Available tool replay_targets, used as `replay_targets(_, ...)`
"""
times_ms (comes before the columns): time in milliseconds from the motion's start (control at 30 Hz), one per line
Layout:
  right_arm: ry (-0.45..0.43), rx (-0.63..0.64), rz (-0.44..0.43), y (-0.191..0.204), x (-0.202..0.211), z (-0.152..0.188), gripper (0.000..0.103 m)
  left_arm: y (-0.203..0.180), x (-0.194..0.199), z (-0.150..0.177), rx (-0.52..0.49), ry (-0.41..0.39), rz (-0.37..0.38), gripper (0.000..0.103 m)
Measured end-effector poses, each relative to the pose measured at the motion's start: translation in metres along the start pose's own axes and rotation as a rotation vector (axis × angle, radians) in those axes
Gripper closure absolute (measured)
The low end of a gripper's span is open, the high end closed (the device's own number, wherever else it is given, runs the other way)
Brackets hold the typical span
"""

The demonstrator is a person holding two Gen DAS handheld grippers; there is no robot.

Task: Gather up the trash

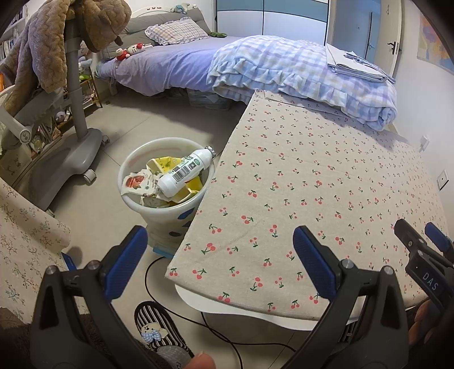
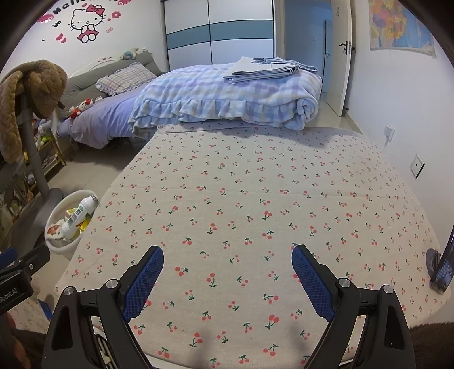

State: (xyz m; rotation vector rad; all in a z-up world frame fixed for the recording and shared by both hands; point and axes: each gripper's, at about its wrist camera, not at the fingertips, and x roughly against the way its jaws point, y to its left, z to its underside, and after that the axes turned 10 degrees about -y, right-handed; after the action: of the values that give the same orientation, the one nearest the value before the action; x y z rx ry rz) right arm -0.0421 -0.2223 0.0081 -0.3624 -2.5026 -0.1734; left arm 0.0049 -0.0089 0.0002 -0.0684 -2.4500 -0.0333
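I see no trash left on the surface — the bin at left holds it. Both claws, left claw and right claw, hang released, empty — I judge collecting done.

Pretty clearly a kid's bedroom at home: a bed with lilac sheets and a frilly plaid blanket, plush toys on it, a Hello Kitty wall decal, and a wardrobe with sliding doors beside the open door.

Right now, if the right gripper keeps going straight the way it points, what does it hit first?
Most likely the cherry-print tablecloth. The right gripper is open, empty, and nothing lies between it and the cloth.
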Motion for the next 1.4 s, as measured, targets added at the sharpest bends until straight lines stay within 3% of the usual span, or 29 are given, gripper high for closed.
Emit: replay_targets(1400,0.000,0.001,-0.005,0.0050,-0.0009,0.0018,0.010,0.0002,0.0019,-0.0009,0.004,0.009,0.010,0.001)
